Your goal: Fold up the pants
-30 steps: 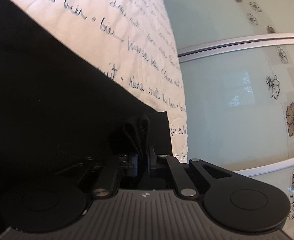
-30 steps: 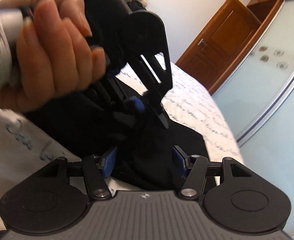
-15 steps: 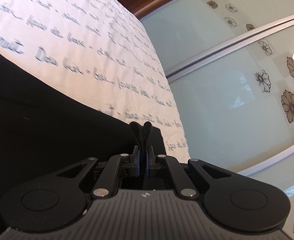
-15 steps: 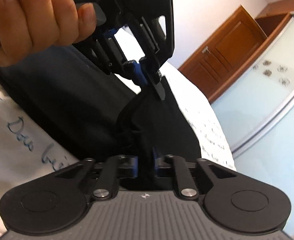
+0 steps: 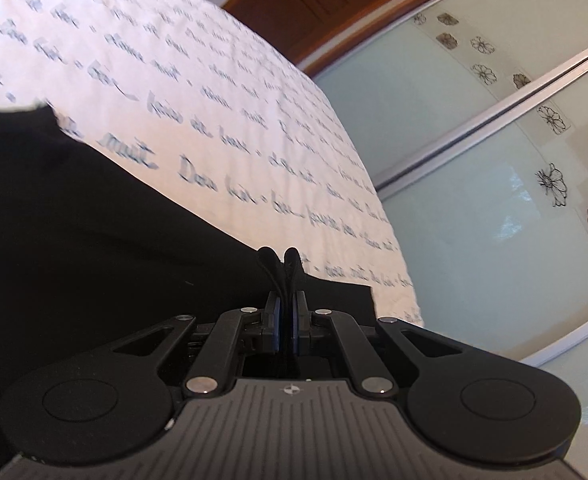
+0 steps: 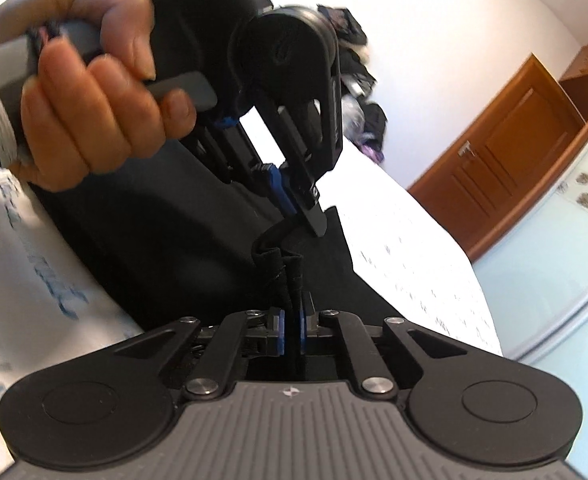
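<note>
The black pants (image 5: 74,248) lie on a white bedspread with blue script (image 5: 214,92). My left gripper (image 5: 285,312) is shut on a bunched fold of the pants' edge, which sticks up between the pads. My right gripper (image 6: 292,320) is shut on a bunched edge of the same pants (image 6: 174,248). In the right wrist view the left gripper (image 6: 306,212), held by a hand (image 6: 90,96), pinches the cloth just above and beyond my right fingers, close to them.
Sliding wardrobe doors of pale glass with flower prints (image 5: 494,200) stand along the bed's right side. A brown wooden door (image 6: 506,160) is at the far end. A pile of dark clothes (image 6: 358,92) lies at the bed's far end.
My right gripper has shut on the pants' edge; it was open a second ago. Both grippers have risen with the cloth, and the left view now takes in more of the bedspread.
</note>
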The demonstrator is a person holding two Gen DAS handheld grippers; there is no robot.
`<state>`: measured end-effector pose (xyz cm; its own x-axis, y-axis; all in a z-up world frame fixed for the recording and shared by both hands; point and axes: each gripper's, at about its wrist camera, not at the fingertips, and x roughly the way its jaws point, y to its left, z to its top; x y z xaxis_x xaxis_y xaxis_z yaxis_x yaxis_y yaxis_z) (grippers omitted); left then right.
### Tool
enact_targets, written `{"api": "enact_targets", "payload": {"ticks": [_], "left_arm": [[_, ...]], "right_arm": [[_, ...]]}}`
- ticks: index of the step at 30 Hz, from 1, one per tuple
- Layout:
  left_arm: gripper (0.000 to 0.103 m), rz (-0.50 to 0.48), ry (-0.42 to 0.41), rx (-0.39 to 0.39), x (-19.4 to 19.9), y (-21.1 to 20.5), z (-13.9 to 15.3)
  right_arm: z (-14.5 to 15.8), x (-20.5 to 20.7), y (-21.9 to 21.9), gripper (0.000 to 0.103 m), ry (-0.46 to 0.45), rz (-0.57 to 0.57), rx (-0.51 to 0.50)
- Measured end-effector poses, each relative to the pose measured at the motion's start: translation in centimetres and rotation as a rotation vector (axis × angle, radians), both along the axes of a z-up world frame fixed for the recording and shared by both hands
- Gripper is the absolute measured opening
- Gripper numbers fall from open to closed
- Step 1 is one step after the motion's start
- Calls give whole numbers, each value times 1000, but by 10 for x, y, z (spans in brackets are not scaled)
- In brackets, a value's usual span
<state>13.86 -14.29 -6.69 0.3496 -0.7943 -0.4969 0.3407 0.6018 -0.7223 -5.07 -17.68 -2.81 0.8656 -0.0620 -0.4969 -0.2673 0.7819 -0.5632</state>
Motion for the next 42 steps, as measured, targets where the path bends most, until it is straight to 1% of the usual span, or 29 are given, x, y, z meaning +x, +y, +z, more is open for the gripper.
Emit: {"api": "enact_targets", "payload": {"ticks": [4, 7, 11, 16, 20, 21, 22, 24, 27, 29, 31, 32, 34, 36, 37, 38, 39, 40, 42], "left_arm": [[8, 40, -56, 48, -2, 16, 6], [8, 61, -82, 77, -2, 28, 7], [8, 88, -78, 94, -2, 42, 4], [8, 116, -83, 115, -4, 58, 0], [8, 129, -102, 132, -7, 66, -1], [8, 131, -109, 137, -7, 67, 0], [8, 131, -119, 144, -8, 67, 1], [9, 129, -135, 188, -9, 65, 2], [11, 127, -130, 255, -8, 62, 0], [12, 131, -132, 284, -8, 64, 0], [13, 143, -144, 310, -8, 67, 3], [15, 153, -153, 326, -8, 68, 4], [15, 176, -165, 348, -8, 71, 8], [19, 184, -177, 361, -5, 72, 13], [19, 179, -187, 365, -5, 71, 16], [21, 172, -203, 369, -5, 68, 20], [28, 162, -222, 378, -6, 65, 24], [32, 150, -245, 395, -7, 60, 27], [47, 110, -291, 469, -8, 45, 30]], "right_arm": [[-3, 8, 6, 7, -1, 66, 2], [-9, 17, 5, 7, 7, 104, 16], [-15, 29, 2, 7, 21, 138, 31], [-15, 38, -5, 7, 41, 174, 29], [-15, 37, -5, 7, 49, 194, 24], [-14, 46, -10, 7, 51, 198, 25], [-13, 47, -9, 7, 53, 200, 25], [-13, 53, -15, 7, 59, 202, 29], [-17, 56, -20, 7, 84, 203, 46], [-19, 63, -25, 7, 112, 202, 42], [-20, 64, -30, 8, 104, 204, 31], [-19, 64, -33, 8, 106, 205, 34], [-17, 65, -41, 9, 115, 207, 50], [-12, 66, -52, 9, 130, 217, 82], [-8, 67, -57, 9, 138, 220, 105], [-3, 67, -64, 9, 141, 222, 133], [2, 68, -72, 9, 145, 224, 168], [8, 69, -81, 10, 151, 223, 212], [20, 73, -103, 10, 153, 209, 313]]}}
